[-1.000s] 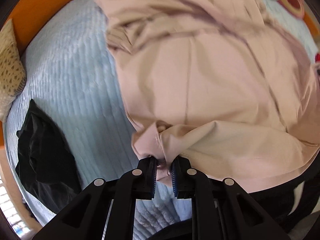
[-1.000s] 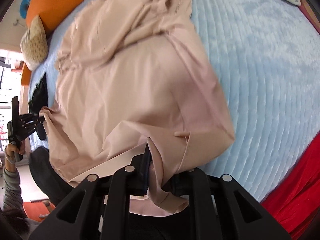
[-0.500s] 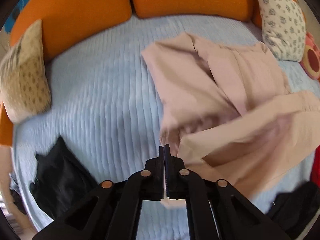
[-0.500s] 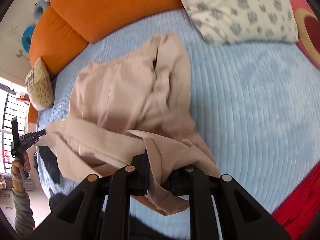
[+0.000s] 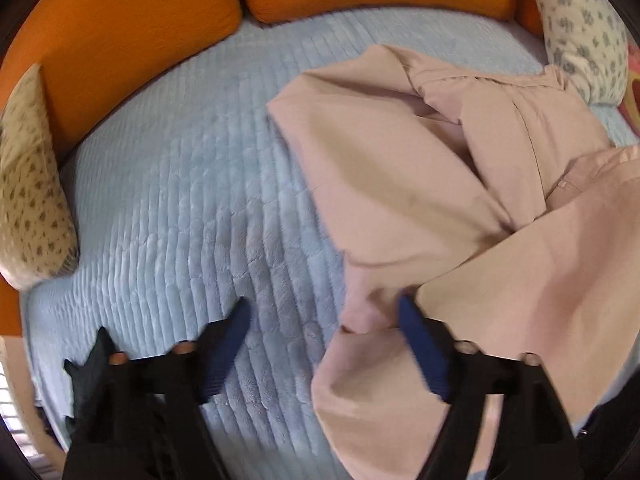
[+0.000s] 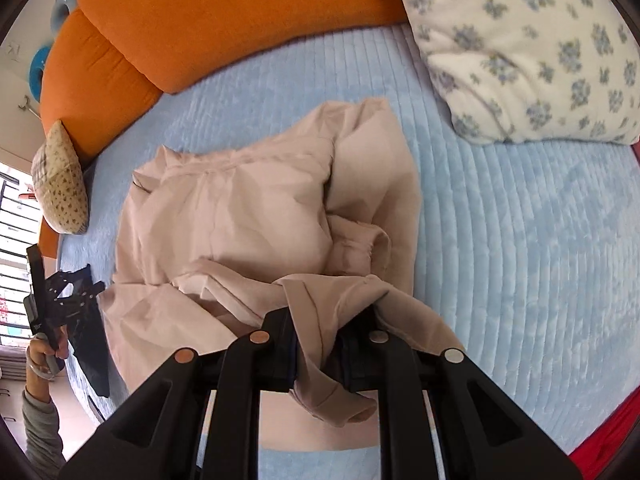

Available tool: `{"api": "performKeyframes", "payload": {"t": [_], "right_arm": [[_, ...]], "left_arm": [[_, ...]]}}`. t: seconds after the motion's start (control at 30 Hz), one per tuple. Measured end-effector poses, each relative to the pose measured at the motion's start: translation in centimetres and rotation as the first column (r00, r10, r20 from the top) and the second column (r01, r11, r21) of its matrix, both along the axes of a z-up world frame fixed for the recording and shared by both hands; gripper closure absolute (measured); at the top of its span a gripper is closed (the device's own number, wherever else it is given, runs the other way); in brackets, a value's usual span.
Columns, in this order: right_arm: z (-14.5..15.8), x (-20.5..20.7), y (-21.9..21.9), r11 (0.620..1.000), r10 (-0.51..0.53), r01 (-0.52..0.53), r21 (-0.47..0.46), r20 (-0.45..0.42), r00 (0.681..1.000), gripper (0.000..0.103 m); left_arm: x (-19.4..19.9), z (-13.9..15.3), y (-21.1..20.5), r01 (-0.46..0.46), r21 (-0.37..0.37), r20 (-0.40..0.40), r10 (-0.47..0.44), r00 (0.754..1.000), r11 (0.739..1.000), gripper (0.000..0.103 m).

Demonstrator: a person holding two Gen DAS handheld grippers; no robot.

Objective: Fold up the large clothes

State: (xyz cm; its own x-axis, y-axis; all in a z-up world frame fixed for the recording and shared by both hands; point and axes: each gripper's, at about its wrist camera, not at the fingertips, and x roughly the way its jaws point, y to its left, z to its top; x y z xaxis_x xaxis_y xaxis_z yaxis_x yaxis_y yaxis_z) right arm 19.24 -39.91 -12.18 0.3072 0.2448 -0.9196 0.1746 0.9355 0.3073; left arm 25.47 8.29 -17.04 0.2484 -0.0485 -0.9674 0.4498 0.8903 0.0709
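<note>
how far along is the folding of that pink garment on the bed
Early. Done: the lower part of the pink garment is brought up over itself on the blue bedspread, a rough first fold. In hand: the right gripper is clamped on a bunched edge, while the left gripper is opening, its corner of cloth loose. Left: the top is rumpled and needs smoothing and further folds.

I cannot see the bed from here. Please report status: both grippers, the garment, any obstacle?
Left gripper opening, beige garment released. Right gripper shut on garment edge. Dark cloth lies nearby, clear of the fold.
</note>
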Motion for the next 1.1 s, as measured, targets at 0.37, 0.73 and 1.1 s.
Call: {"api": "performKeyframes", "payload": {"t": [0.37,0.73,1.1], "right_arm": [[-2.4,-2.2,-0.2,1.000,-0.007,0.007,-0.009,-0.033,0.999,0.087],[-3.2,-1.9,0.2,0.999,-0.004,0.002,-0.037,-0.055,0.998,0.087],[-3.4,-1.5,0.5,0.999,0.008,-0.012,-0.052,-0.060,0.998,0.087]], "left_arm": [[-1.8,-2.9,6.9,-0.099,-0.321,-0.119,0.063,0.991,0.942,0.012],[-3.0,-6.1,5.1,-0.016,-0.454,-0.205,-0.087,0.975,0.891,0.013],[-3.2,-7.0,2.3,0.042,-0.373,-0.133,-0.098,0.986,0.927,0.062]]}}
